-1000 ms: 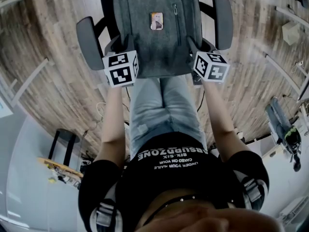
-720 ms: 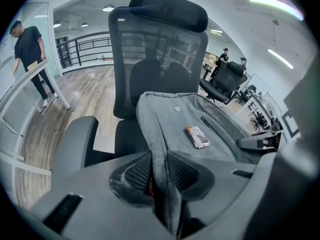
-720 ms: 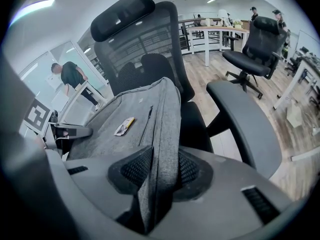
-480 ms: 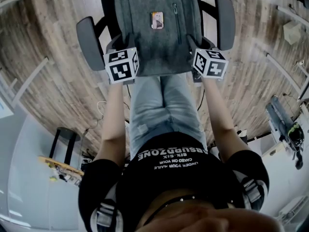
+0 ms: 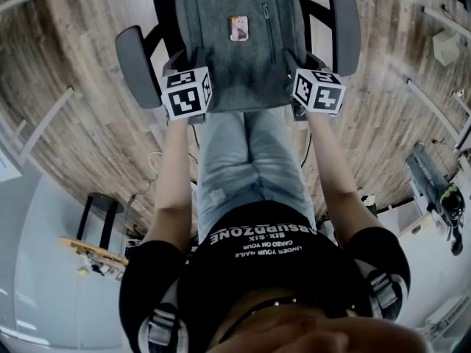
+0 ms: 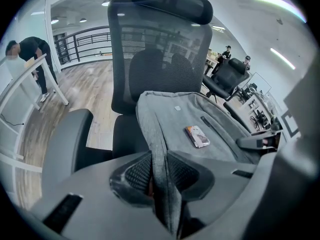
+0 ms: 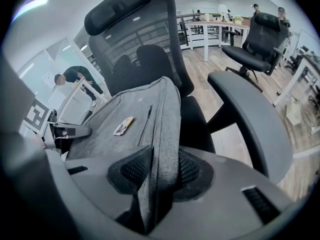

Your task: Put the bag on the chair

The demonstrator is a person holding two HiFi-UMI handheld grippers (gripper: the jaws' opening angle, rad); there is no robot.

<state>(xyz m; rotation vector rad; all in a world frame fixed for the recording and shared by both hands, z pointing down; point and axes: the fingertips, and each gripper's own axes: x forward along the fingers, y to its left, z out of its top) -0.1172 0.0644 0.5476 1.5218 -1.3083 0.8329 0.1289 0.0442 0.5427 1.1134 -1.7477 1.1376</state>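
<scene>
Grey bag (image 5: 239, 57): one; chair (image 5: 137, 65): one, perhaps touching; left gripper (image 6: 159, 179), right gripper (image 7: 160, 171) clamped.

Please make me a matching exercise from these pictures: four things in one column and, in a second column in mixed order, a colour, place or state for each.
Things:
1. bag
2. chair
3. label
4. left gripper

Descriptions:
A. black, with a mesh back
B. shut on the bag's edge
C. grey fabric, held at both sides
D. on the bag's front, near its middle

Pairs: 1-C; 2-A; 3-D; 4-B
</scene>
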